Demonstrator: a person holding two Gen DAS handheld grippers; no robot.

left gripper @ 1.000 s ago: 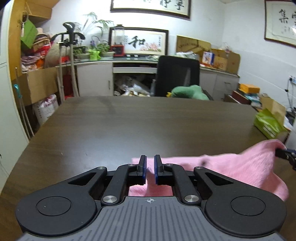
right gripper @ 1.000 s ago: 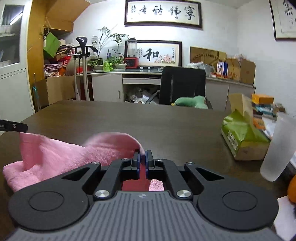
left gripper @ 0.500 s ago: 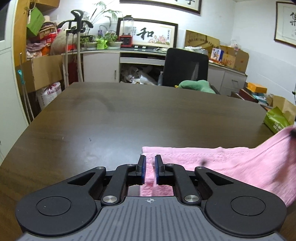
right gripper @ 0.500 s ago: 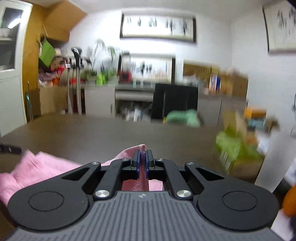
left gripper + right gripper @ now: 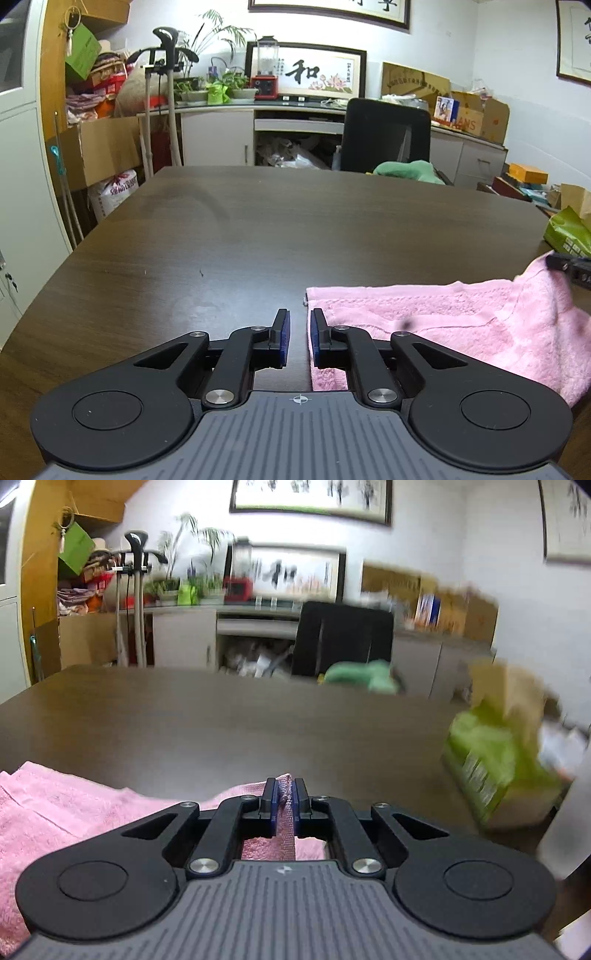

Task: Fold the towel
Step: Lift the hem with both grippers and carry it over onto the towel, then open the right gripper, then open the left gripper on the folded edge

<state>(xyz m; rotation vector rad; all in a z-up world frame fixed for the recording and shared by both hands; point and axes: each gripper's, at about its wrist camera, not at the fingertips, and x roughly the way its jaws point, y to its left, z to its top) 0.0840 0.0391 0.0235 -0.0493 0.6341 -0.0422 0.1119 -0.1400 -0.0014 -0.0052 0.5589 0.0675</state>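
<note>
A pink towel [image 5: 443, 317] lies spread on the dark wooden table [image 5: 295, 229], to the right of my left gripper [image 5: 300, 325]. That gripper is open by a narrow gap, and only bare table shows between its blue pads. The towel's left edge runs under its right finger. In the right wrist view my right gripper [image 5: 285, 794] pinches a corner of the towel [image 5: 74, 812]. Its jaws are starting to open with the cloth still between the pads. The left wrist view shows that corner lifted at the far right, at the right gripper [image 5: 556, 263].
A green paper bag [image 5: 487, 760] stands on the table close to the right of my right gripper, with a blurred pale cup [image 5: 569, 823] at the frame's edge. A black chair [image 5: 384, 133] with a green cushion sits beyond the table's far edge.
The left gripper has let go of the towel edge it held. The right gripper has swung to the right and lower with its corner, so the towel now lies stretched out flatter.
</note>
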